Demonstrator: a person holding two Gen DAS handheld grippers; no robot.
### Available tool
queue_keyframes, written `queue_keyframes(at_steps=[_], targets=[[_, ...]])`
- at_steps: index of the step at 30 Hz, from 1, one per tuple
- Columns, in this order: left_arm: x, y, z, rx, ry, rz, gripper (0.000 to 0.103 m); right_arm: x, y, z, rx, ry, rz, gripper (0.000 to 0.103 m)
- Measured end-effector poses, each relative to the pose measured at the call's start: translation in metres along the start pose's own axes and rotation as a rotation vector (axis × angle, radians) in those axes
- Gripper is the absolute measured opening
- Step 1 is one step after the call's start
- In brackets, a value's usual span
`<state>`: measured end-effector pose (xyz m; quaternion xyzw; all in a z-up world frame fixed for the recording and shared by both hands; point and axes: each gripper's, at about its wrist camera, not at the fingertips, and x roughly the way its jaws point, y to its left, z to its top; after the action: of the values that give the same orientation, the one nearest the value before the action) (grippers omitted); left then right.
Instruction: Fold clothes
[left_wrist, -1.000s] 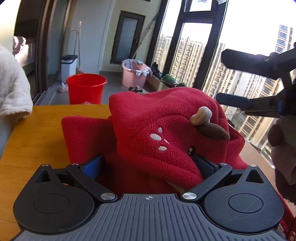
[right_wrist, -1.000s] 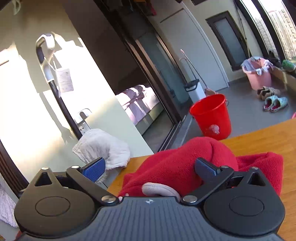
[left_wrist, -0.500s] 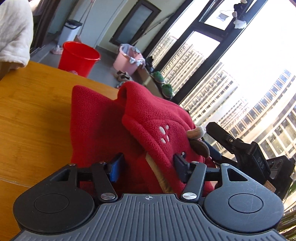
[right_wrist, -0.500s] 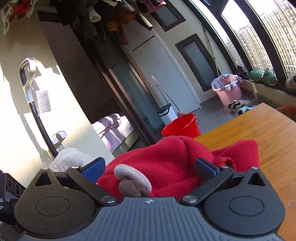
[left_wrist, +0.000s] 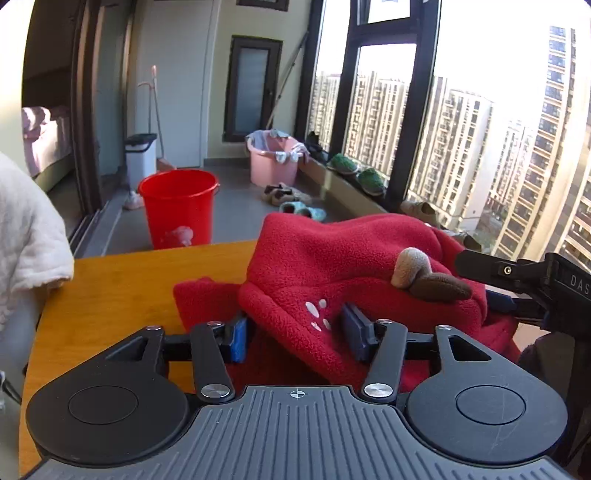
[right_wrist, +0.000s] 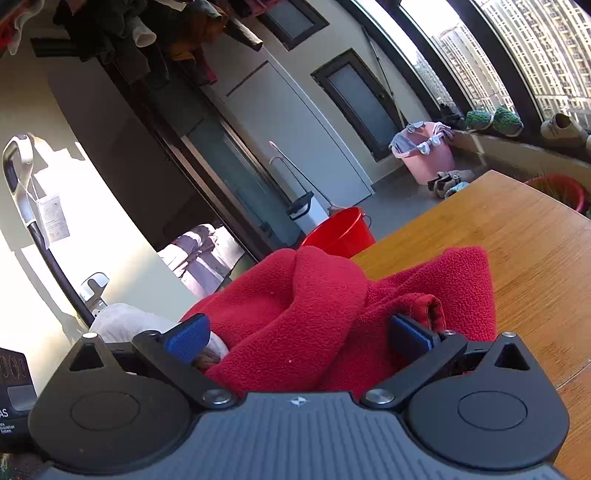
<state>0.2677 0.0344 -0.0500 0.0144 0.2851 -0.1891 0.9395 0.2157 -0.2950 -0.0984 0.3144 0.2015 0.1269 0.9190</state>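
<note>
A red fleece hooded garment (left_wrist: 332, 258) with a beige and brown plush horn (left_wrist: 421, 273) lies bunched on the wooden table (left_wrist: 122, 295). My left gripper (left_wrist: 295, 334) straddles a thick fold of its hood. Its jaws are opening and the pads do not squeeze the fleece. My right gripper (right_wrist: 299, 336) stands wide at the garment's other side, with a mound of fleece (right_wrist: 295, 306) filling the gap and a rolled hem beside its right pad. In the left wrist view the right gripper (left_wrist: 480, 284) reaches in from the right, next to the horn.
A white cloth (left_wrist: 26, 236) hangs at the table's left edge. Beyond the table stand a red bucket (left_wrist: 177, 210), a pink tub (left_wrist: 273, 162) and slippers on the floor. Bare table top (right_wrist: 517, 240) stretches right of the garment.
The left jaws narrowed on the hood fold, then widened again. The right gripper came down from above the garment and now sits low against it, by the horn.
</note>
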Motion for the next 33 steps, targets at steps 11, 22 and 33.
queue_keyframes(at_steps=[11,22,33], targets=[[-0.054,-0.004,0.028,-0.12,-0.18,-0.192,0.085,0.009,0.009,-0.004,-0.063,0.029,-0.067,0.103],[0.023,-0.036,-0.015,-0.021,-0.109,-0.076,0.089,0.051,0.014,0.013,-0.174,0.15,-0.056,0.103],[0.024,-0.045,-0.014,0.012,-0.101,-0.031,0.097,0.032,0.061,0.047,-0.37,0.039,-0.076,0.091]])
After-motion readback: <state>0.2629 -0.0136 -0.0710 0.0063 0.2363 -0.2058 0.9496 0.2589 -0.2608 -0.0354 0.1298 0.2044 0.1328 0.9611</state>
